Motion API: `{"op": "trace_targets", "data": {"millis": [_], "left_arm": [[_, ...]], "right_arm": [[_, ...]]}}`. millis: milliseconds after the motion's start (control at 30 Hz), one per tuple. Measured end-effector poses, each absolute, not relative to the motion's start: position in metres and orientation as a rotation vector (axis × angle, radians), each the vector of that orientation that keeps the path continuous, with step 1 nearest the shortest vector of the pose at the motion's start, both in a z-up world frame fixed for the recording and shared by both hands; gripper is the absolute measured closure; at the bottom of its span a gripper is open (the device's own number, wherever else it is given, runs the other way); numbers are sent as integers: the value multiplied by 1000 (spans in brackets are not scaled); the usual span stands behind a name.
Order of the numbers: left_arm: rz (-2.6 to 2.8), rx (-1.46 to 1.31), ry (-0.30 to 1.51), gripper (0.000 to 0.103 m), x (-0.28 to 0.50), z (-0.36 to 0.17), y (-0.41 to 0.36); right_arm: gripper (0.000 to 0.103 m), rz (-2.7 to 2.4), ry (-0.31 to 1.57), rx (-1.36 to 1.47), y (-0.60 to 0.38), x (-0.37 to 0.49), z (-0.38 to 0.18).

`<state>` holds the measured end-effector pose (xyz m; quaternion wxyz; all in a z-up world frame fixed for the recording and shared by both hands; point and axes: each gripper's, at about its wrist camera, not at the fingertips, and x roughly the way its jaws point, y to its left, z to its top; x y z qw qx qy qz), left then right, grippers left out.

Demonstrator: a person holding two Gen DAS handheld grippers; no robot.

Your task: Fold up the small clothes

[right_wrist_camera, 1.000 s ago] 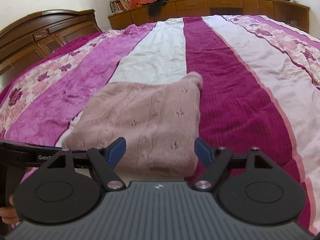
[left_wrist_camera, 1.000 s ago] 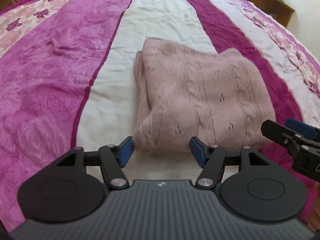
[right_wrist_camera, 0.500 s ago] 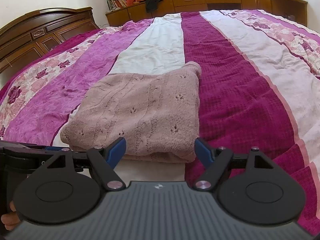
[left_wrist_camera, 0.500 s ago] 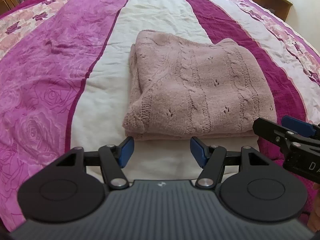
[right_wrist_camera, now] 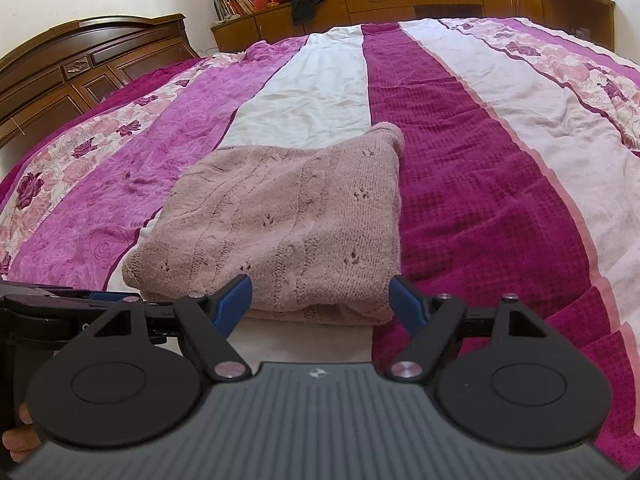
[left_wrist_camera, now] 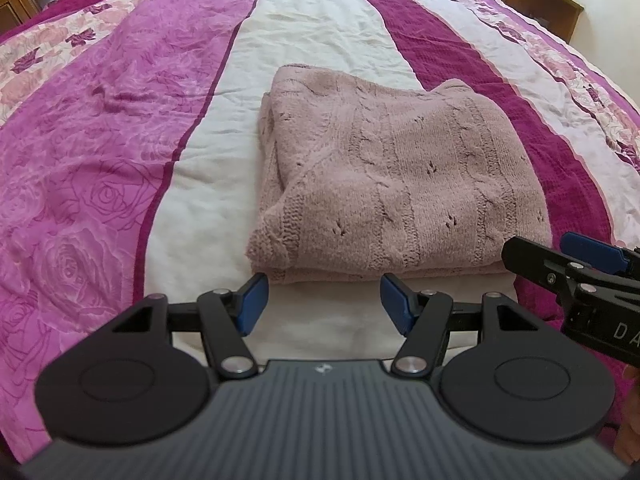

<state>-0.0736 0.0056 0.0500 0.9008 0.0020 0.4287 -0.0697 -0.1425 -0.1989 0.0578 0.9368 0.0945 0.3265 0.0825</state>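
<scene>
A dusty-pink cable-knit sweater (left_wrist_camera: 392,176) lies folded into a thick rectangle on the striped bedspread (left_wrist_camera: 120,128); the right wrist view shows the sweater (right_wrist_camera: 280,232) too. My left gripper (left_wrist_camera: 322,302) is open, empty, just short of the sweater's near edge. My right gripper (right_wrist_camera: 320,304) is also open and empty, close to the sweater's near right corner. The right gripper (left_wrist_camera: 560,264) shows at the right edge of the left wrist view. The left gripper (right_wrist_camera: 80,300) pokes in at the left of the right wrist view.
The bedspread (right_wrist_camera: 480,152) has magenta, white and floral stripes. A dark wooden headboard (right_wrist_camera: 80,64) stands at the left. Low wooden cabinets (right_wrist_camera: 440,4) with books and clothes line the far wall. A hand (right_wrist_camera: 20,440) shows at the lower left.
Both grippers have drawn back from the sweater and risen a little; the folded sweater now lies wholly ahead of the fingers. The sweater itself has not moved.
</scene>
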Motion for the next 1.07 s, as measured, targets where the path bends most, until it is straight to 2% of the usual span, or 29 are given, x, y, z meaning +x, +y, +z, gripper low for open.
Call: {"op": "trace_targets", "data": {"millis": [1067], "left_arm": [[-132, 18, 889, 39, -73, 50, 4]], "right_arm": [[22, 169, 667, 201, -197, -144, 59]]}}
